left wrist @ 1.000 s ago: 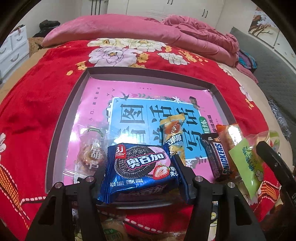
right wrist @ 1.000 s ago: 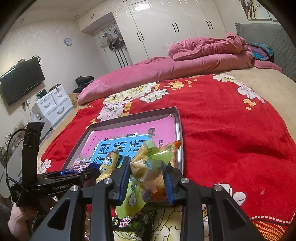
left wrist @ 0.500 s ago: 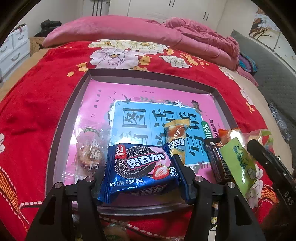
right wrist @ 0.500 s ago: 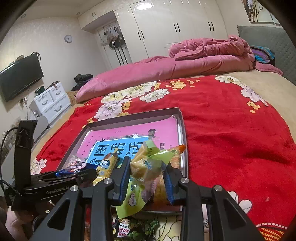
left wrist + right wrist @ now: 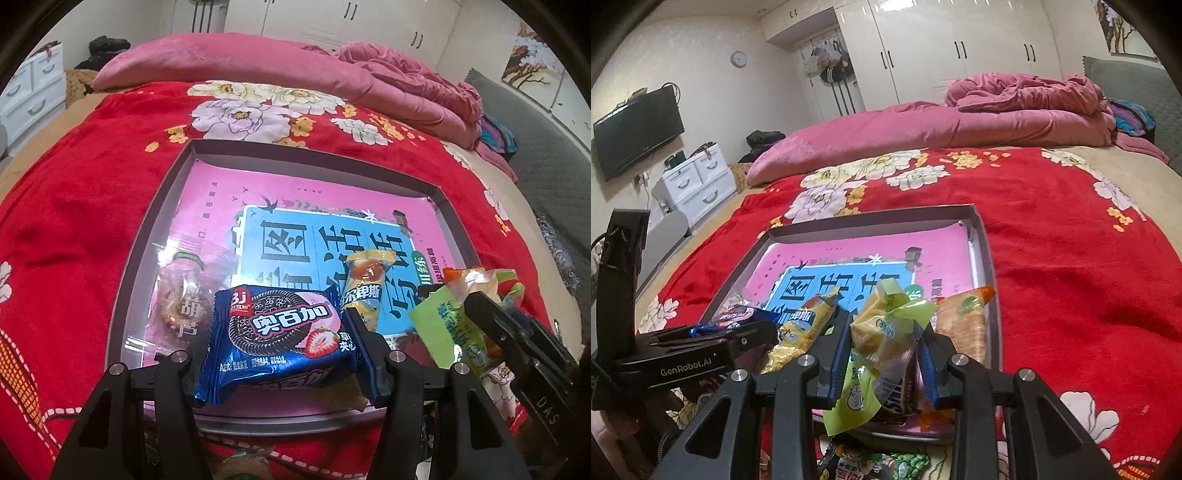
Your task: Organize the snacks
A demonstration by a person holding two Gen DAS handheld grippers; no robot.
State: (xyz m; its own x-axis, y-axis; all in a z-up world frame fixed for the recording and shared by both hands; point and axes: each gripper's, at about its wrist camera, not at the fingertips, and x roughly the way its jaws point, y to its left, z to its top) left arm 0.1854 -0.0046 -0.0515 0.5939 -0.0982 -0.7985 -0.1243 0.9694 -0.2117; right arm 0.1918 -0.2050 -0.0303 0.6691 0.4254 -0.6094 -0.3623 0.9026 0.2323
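Rightward-drifted tray [image 5: 155, 236]; both grippers seemingly clamp cookie pack [image 5: 280, 339] and green packet [image 5: 882, 332].

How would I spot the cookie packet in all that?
Find the grey tray on the red floral blanket. At its near edge, the left claw grips a blue cookie packet: the only one showing a dark sandwich cookie and a strawberry.

left gripper [image 5: 280, 354]: black frame of angular struts; a silver round screw head at each finger joint; blue pads inside the fingers.
right gripper [image 5: 882, 354]: same black build, silver screws, blue pads.
markings: white "GenRobot.AI" along the left gripper's side; white letters, seemingly "DAS", on the right's.
cables: a thin black cable by the left gripper's upright black block.
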